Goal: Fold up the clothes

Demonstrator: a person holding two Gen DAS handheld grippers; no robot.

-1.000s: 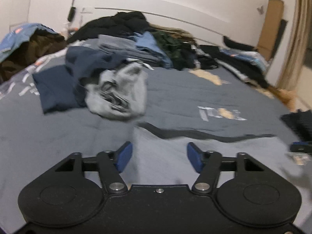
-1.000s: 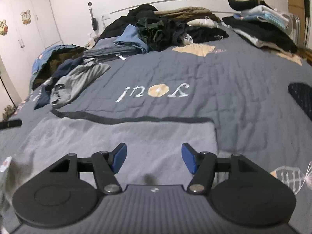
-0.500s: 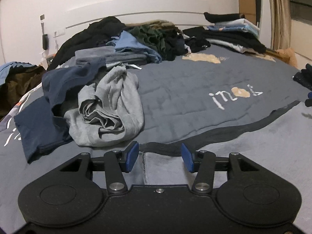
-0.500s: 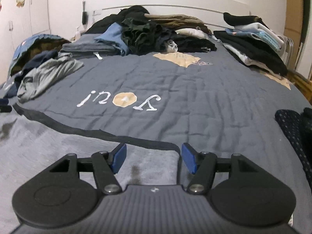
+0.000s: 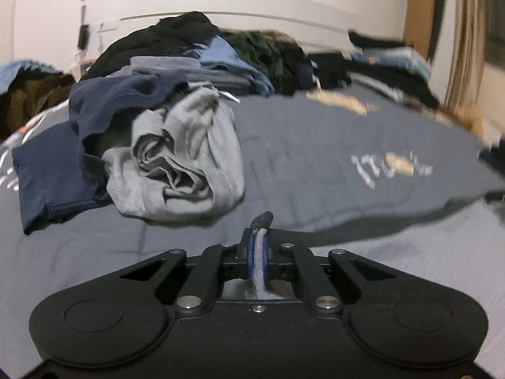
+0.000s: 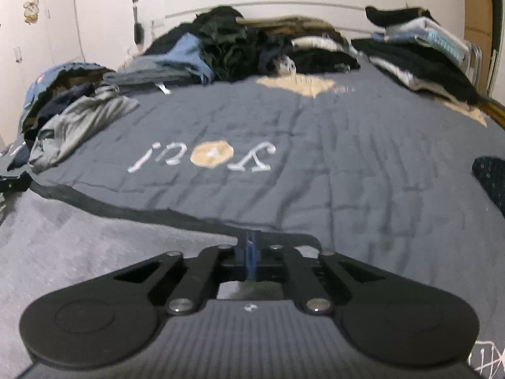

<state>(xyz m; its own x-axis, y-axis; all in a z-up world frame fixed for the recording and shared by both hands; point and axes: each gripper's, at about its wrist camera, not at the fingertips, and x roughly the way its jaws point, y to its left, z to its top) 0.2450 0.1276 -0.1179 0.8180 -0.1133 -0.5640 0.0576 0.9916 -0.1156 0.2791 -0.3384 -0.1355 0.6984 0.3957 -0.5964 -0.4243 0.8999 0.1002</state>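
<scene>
Between left gripper (image 5: pixel 259 246) fingers, grey garment (image 5: pixel 394 262) shows — right view hides it.

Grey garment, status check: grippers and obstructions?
Left gripper shut on grey garment hem. Right gripper shut on same dark-edged hem. Crumpled grey shirt lies just beyond.

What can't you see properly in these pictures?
- Grey garment: left wrist view, the left hand-held gripper hides the near part, so its type is unclear.
- Right hand-held gripper: right wrist view, shut at the garment's dark edge; no cloth visible between its pads.
- Clothes pile: blurred.
</scene>
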